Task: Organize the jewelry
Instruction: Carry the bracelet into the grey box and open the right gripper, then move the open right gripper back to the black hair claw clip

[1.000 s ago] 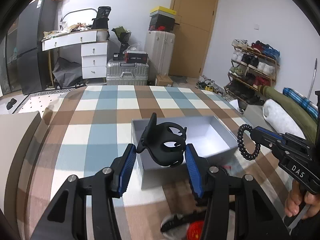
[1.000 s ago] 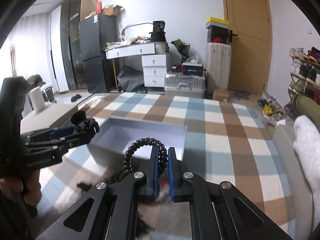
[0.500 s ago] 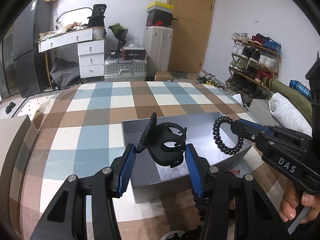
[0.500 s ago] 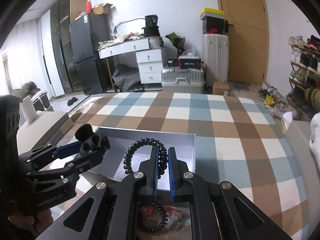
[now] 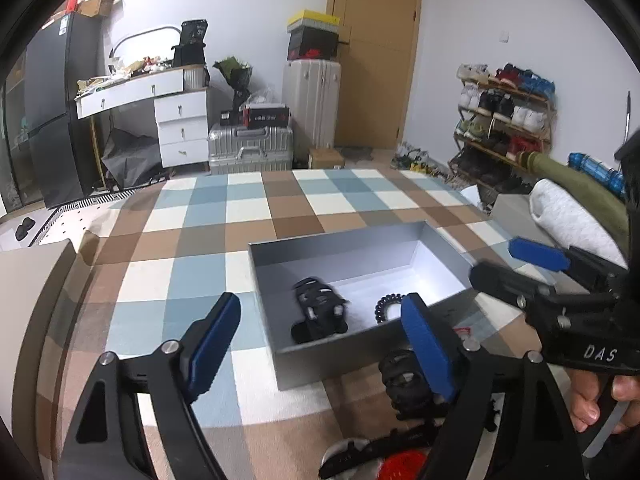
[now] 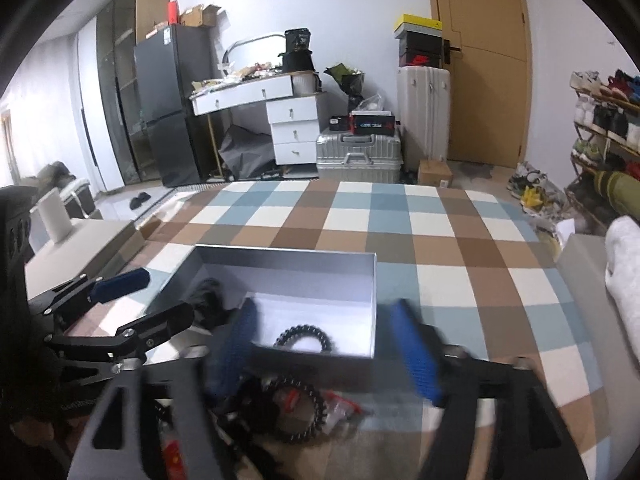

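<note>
A grey open box (image 5: 304,352) stands on the checked cloth; it also shows in the right wrist view (image 6: 374,300). Inside it lie a black claw hair clip (image 5: 318,314) and a black spiral hair tie (image 5: 387,305), the tie also in the right wrist view (image 6: 306,336). My left gripper (image 5: 320,334) is open and empty just in front of the box. My right gripper (image 6: 330,344) is open and empty over the box's near edge; it shows from the side in the left wrist view (image 5: 508,264).
More black hair ties and clips (image 6: 298,408) and a red item (image 5: 402,464) lie on the cloth in front of the box. A sofa arm (image 6: 68,248) is at the left, a pillow (image 5: 568,216) at the right. Checked cloth (image 5: 192,232) stretches beyond the box.
Both grippers opened. The claw clip dropped from my left gripper into the box, and the spiral hair tie dropped from my right gripper into the box.
</note>
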`<act>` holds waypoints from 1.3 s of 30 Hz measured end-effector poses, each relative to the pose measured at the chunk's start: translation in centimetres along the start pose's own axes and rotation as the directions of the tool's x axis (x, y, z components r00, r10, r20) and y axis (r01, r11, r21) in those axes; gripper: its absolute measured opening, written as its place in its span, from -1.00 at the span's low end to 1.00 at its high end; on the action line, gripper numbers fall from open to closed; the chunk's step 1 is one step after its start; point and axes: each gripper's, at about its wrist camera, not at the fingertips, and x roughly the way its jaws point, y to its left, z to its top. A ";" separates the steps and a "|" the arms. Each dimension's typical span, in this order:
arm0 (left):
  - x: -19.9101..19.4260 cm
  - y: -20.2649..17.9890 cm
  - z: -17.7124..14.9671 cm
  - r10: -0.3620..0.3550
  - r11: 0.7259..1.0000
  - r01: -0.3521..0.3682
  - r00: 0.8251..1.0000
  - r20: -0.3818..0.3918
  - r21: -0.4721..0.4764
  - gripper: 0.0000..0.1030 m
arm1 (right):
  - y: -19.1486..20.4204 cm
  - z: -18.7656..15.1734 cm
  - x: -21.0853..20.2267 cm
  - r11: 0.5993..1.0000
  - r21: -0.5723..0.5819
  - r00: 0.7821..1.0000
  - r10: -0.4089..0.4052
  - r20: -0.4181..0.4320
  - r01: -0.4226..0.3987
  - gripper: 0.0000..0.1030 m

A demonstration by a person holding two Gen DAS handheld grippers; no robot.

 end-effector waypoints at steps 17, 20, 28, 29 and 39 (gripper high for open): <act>-3.0 2.7 -3.1 -0.007 0.993 -0.001 0.998 -0.064 -0.118 0.98 | -0.9 -4.2 -2.0 0.999 0.033 0.993 0.032 -0.111 -0.029 1.00; -3.2 2.8 -3.7 0.011 0.993 -0.019 0.998 -0.068 -0.117 0.98 | -0.7 -4.8 -1.8 1.000 0.007 0.989 0.031 -0.145 -0.030 1.00; -2.4 3.4 -4.8 0.059 0.992 -0.069 0.994 -0.091 -0.103 0.98 | 0.2 -6.5 -0.2 0.997 -0.079 0.966 -0.001 -0.258 -0.020 1.00; -2.4 3.5 -5.0 0.062 0.992 -0.071 0.994 -0.093 -0.102 0.98 | 0.2 -6.7 0.0 0.996 -0.090 0.964 -0.006 -0.267 -0.018 1.00; -1.9 2.9 -5.8 0.009 0.997 -0.020 0.988 -0.152 -0.074 0.98 | 0.4 -8.2 0.7 0.967 -0.253 0.935 -0.122 -0.333 0.036 1.00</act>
